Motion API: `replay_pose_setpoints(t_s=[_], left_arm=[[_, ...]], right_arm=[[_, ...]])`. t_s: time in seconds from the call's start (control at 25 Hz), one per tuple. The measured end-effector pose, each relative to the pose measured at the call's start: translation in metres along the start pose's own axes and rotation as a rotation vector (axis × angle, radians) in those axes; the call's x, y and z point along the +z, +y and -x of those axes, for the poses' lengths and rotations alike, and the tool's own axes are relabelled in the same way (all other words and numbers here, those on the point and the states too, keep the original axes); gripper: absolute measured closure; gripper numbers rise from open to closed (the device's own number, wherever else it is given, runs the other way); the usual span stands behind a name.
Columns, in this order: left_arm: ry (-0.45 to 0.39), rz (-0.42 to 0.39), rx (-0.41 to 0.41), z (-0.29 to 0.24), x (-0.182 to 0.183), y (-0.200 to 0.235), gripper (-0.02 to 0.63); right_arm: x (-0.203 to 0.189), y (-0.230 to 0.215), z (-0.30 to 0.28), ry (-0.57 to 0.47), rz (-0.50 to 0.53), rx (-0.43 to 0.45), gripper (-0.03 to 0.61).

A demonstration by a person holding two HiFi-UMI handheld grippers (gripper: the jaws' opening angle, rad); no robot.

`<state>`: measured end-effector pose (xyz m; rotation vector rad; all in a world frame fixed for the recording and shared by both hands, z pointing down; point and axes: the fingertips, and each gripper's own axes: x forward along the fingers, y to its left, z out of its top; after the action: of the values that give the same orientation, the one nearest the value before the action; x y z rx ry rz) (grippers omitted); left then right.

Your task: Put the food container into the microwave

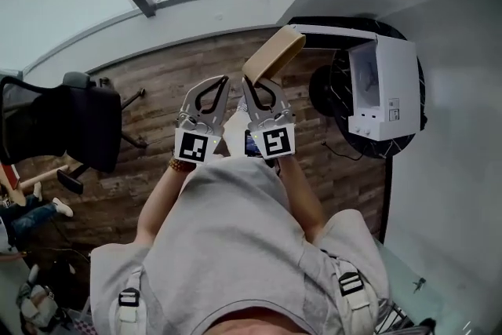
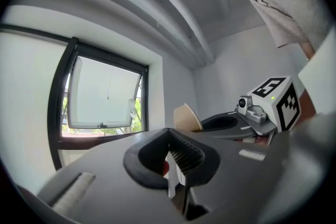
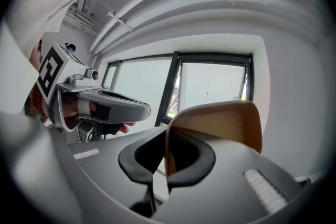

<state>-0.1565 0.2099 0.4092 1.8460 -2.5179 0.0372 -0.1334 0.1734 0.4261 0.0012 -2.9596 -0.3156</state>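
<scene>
Right gripper view looks straight along my right claw (image 3: 167,139). Its two dark pads are pressed onto the thin wall of the tan paper food container (image 3: 220,126), which stands up past the tips with its hollow side toward the camera. Left gripper view shows my left claw (image 2: 170,136) pressed together with nothing gripped. A sliver of red and white shows behind the pads, too small to name. Each of these views catches the other claw alongside, close but not touching. Each claw carries a black-and-white square-marker cube (image 2: 276,101), whose patterns are codes, not words.

Head view alone shows the room below. Both claws are raised in front of my chest, tips nearly together, and the container tilts up and to the right above the wood-plank floor (image 1: 157,82). The white box-shaped microwave (image 1: 384,86) sits on a round black worktop (image 1: 339,110) to my right, beside the white wall (image 1: 455,192) and well apart from the container, with open floor between them. A small label (image 1: 394,114) on the microwave is too small to read. A black office chair (image 1: 74,125) stands well off to my left. Farthest away, both gripper views show a dark-framed window (image 3: 210,86) with greenery outside.
</scene>
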Motion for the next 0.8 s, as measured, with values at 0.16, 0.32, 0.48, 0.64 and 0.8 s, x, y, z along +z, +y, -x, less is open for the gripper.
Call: replay_pose_setpoints(t_s=[0.16,0.32,0.48,0.64,0.8], left_arm=[[0.009,-0.007,-0.095,-0.064,0.002,-0.026,0.615],[-0.008,-0.045,-0.193,-0.136,0.009,-0.054,0.615],[-0.028,-0.079,-0.281,-0.193,0.016,-0.094,0.615],[0.001,-0.110,-0.395,-0.233,0.010,-0.144,0.615],[0.004,-0.139,-0.540,-0.249,0.007,-0.197,0.615]], right_arm=[[-0.013,-0.063,0.008,0.016,0.013,-0.079,0.557],[-0.024,-0.130,0.019,0.009,0.037,-0.161,0.557],[-0.036,-0.188,0.036,0.009,0.055,-0.218,0.557],[-0.051,-0.233,0.061,0.034,0.089,-0.262,0.557],[-0.071,-0.261,0.108,0.062,0.062,-0.334,0.557]])
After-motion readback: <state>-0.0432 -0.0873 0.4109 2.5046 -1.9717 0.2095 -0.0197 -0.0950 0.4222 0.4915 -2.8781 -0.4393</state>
